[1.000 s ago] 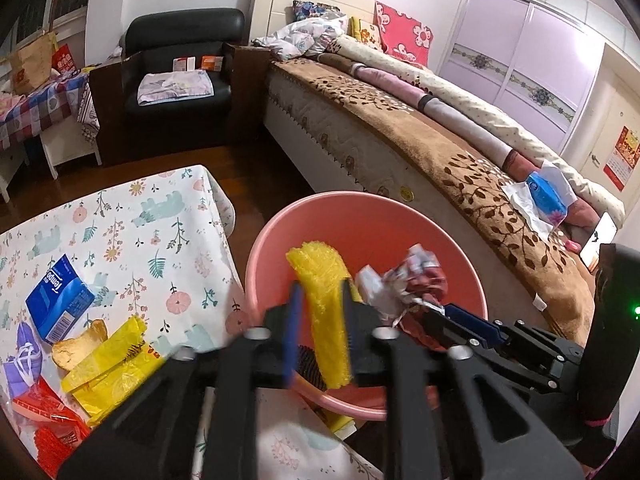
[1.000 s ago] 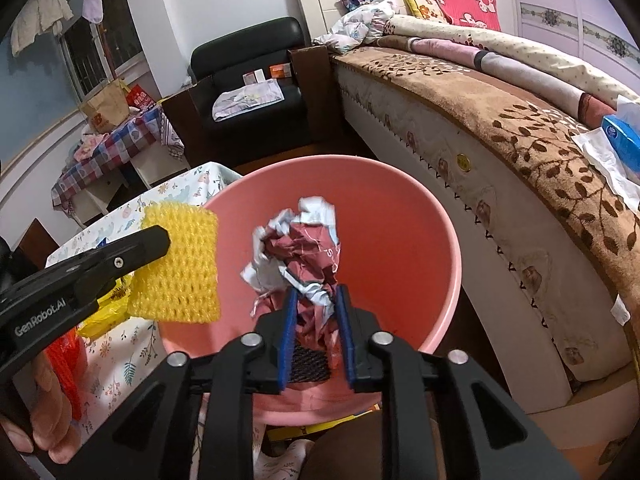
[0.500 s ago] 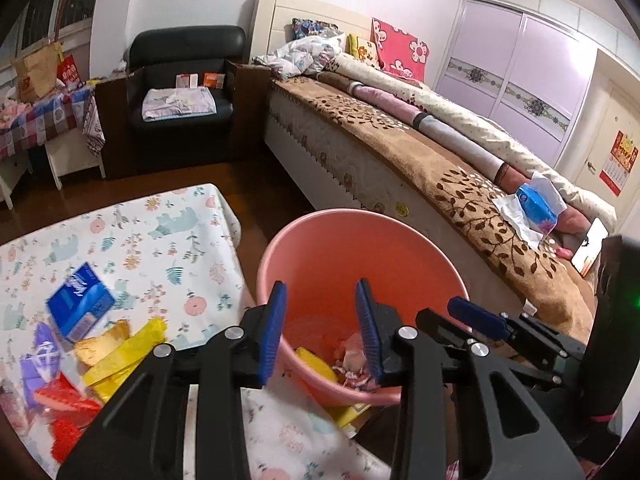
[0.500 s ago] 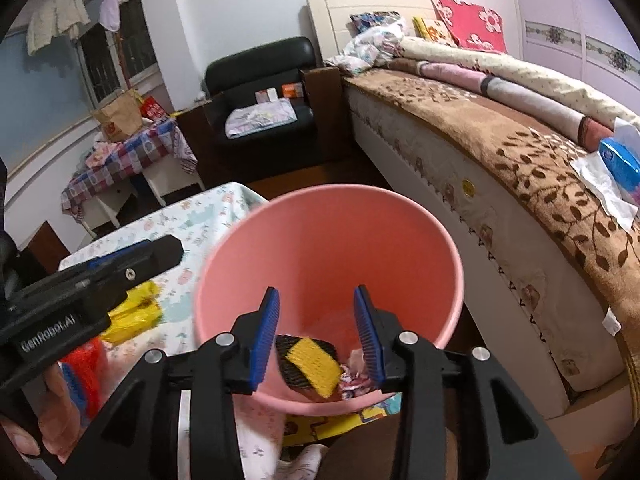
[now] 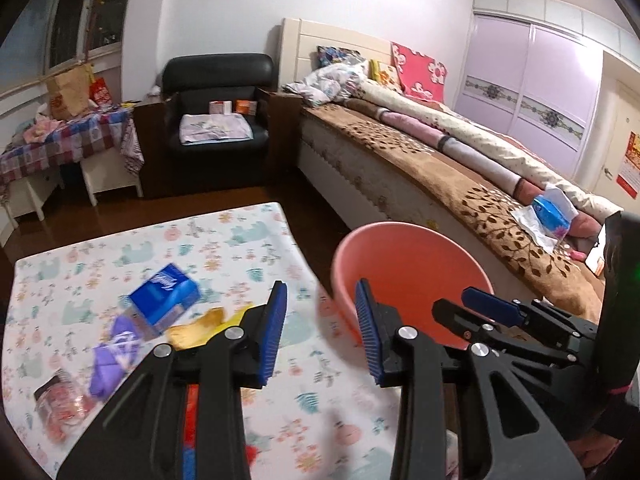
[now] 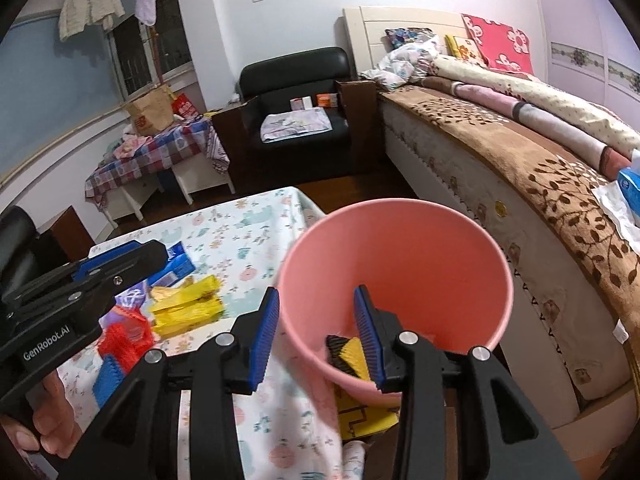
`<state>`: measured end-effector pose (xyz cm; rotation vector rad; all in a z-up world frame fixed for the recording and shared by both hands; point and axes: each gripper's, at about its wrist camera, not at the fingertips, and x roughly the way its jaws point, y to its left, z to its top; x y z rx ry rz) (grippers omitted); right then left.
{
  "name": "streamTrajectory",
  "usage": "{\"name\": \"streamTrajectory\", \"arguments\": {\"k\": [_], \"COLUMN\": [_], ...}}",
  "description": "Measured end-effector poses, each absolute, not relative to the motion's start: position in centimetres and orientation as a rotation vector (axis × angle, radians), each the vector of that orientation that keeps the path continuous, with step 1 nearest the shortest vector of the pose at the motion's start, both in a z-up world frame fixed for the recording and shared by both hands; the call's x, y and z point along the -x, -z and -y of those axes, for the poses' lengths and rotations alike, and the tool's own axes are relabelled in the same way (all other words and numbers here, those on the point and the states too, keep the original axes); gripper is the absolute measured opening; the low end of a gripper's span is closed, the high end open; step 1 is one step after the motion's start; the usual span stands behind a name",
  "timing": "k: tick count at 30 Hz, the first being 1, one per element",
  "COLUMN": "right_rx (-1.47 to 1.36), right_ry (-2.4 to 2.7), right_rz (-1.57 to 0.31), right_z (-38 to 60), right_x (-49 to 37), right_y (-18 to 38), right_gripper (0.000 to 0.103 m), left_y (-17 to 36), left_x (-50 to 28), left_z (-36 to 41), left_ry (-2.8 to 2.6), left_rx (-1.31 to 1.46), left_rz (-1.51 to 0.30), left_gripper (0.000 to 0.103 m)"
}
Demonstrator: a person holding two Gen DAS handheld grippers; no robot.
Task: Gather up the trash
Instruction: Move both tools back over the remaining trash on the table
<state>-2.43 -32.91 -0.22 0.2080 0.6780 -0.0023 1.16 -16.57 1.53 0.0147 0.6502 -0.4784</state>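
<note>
Left claw (image 5: 322, 330): jaws apart, empty, lower centre. Right claw (image 6: 316, 330): likewise. Next pick advised: crinkled yellow plastic wrapper (image 6: 186, 308), centre-left on floral-clothed desk (image 6: 236, 240); then round pink plastic bin (image 6: 400, 248).

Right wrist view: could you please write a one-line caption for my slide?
Open right tongs above a pink bin holding a yellow sponge; wrappers remain on the floral table.

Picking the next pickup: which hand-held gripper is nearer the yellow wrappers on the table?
Left. The left hand-held gripper hangs open over the yellow wrappers on the table. The right hand-held gripper is open at the pink bin's rim, farther off.
</note>
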Motion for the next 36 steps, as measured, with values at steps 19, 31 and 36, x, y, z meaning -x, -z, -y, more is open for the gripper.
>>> {"name": "streamTrajectory", "arguments": {"k": [19, 31, 36], "right_rx": [-0.181, -0.157, -0.139], "right_ry": [-0.233, -0.3, -0.329], "right_rz": [-0.719, -0.746, -0.752], "right_z": [23.6, 20.9, 19.7], "right_x": [2.5, 1.0, 0.4], "right_y": [1.3, 2.0, 2.2], "right_gripper": [0.038, 0.038, 0.038], "left_y": [-0.6, 1.4, 2.1], "left_x": [0.0, -0.2, 0.6], "left_z": [3.9, -2.9, -6.1], "left_ry": [0.301, 0.183, 0.104], "left_rx": [0.029, 0.06, 0.052], "left_rz": [-0.628, -0.678, -0.693], "left_gripper": [0.036, 0.036, 0.036]}}
